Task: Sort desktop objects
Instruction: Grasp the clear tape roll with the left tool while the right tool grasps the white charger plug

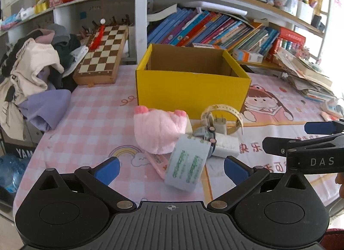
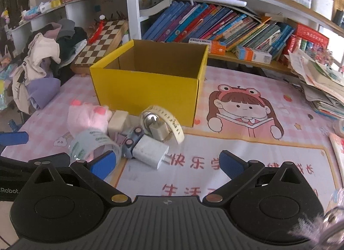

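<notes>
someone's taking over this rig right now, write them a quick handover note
Left gripper: open, empty, hovering low in front of the tape roll.
Right gripper: open, empty, facing the white charger.
Yellow box: open; no item shows in the part of its inside that is visible.
Clutter in front of it, all on the mat: pink plush, tape roll, toy car, two chargers, measuring tape, beige block.
Done: nothing sorted yet.
Left: move each item, probably into the box.

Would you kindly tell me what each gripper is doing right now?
Left gripper: open, holding nothing.
Right gripper: open, holding nothing.
</notes>
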`<state>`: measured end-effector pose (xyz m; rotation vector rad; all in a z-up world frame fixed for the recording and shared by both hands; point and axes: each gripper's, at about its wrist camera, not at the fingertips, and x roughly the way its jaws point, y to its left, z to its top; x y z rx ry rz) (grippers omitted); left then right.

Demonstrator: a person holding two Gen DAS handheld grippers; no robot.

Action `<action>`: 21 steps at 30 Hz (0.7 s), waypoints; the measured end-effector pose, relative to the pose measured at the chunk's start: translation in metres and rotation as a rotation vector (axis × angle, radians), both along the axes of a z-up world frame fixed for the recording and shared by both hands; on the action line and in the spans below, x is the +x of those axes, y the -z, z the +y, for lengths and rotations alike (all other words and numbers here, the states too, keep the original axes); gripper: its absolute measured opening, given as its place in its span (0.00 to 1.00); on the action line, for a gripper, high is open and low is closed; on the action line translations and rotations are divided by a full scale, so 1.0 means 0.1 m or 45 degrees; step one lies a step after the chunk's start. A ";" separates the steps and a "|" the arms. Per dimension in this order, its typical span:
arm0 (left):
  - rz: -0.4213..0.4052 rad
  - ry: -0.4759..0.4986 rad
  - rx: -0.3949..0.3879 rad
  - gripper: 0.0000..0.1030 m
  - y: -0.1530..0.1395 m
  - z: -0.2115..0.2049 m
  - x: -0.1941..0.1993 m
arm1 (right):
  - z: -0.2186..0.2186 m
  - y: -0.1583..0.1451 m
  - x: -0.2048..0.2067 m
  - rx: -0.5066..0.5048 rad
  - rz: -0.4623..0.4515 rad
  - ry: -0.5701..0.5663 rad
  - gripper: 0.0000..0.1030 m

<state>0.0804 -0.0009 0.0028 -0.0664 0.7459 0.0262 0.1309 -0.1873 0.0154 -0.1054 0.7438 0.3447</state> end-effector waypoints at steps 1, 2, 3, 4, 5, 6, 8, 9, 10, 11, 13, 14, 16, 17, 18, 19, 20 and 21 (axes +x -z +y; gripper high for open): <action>0.009 -0.004 -0.002 1.00 0.01 -0.01 0.04 | -0.01 0.01 0.05 0.000 0.011 -0.007 1.00; 0.015 -0.005 -0.005 1.00 0.01 -0.02 0.07 | -0.02 0.02 0.10 0.001 0.022 -0.012 1.00; 0.020 -0.006 -0.006 1.00 0.02 -0.03 0.10 | -0.03 0.04 0.15 0.002 0.032 -0.017 1.00; 0.025 -0.005 -0.006 1.00 0.02 -0.05 0.13 | -0.05 0.05 0.20 0.005 0.041 -0.022 1.00; 0.030 -0.003 -0.006 1.00 0.03 -0.06 0.16 | -0.06 0.07 0.25 0.007 0.052 -0.024 1.00; 0.036 -0.001 -0.004 1.00 0.04 -0.08 0.18 | -0.07 0.09 0.30 0.010 0.066 -0.026 1.00; 0.052 0.006 0.006 1.00 0.06 -0.13 0.23 | -0.08 0.12 0.38 0.020 0.093 -0.034 1.00; 0.060 0.009 0.011 1.00 0.07 -0.15 0.25 | -0.08 0.14 0.41 0.025 0.106 -0.039 1.00; 0.067 0.011 0.017 1.00 0.08 -0.17 0.26 | -0.08 0.16 0.44 0.030 0.118 -0.044 1.00; 0.073 0.013 0.026 1.00 0.09 -0.18 0.27 | -0.08 0.18 0.48 0.036 0.131 -0.049 1.00; 0.084 0.015 0.045 1.00 0.11 -0.22 0.29 | -0.08 0.22 0.54 0.046 0.157 -0.060 0.98; 0.091 0.016 0.054 1.00 0.11 -0.24 0.30 | -0.09 0.24 0.58 0.051 0.169 -0.065 0.98; 0.108 0.018 0.071 1.00 0.13 -0.26 0.31 | -0.09 0.27 0.64 0.062 0.195 -0.075 0.96; 0.116 0.019 0.077 1.00 0.14 -0.28 0.31 | -0.09 0.29 0.68 0.067 0.208 -0.081 0.95; 0.122 0.018 0.084 1.00 0.15 -0.28 0.32 | -0.09 0.31 0.71 0.073 0.220 -0.086 0.92; 0.127 0.016 0.092 0.99 0.16 -0.29 0.32 | -0.09 0.33 0.74 0.078 0.233 -0.091 0.90; 0.133 0.012 0.099 0.99 0.17 -0.29 0.32 | -0.09 0.35 0.78 0.083 0.246 -0.096 0.89; 0.137 0.005 0.107 0.99 0.18 -0.30 0.32 | -0.08 0.37 0.80 0.086 0.258 -0.105 0.87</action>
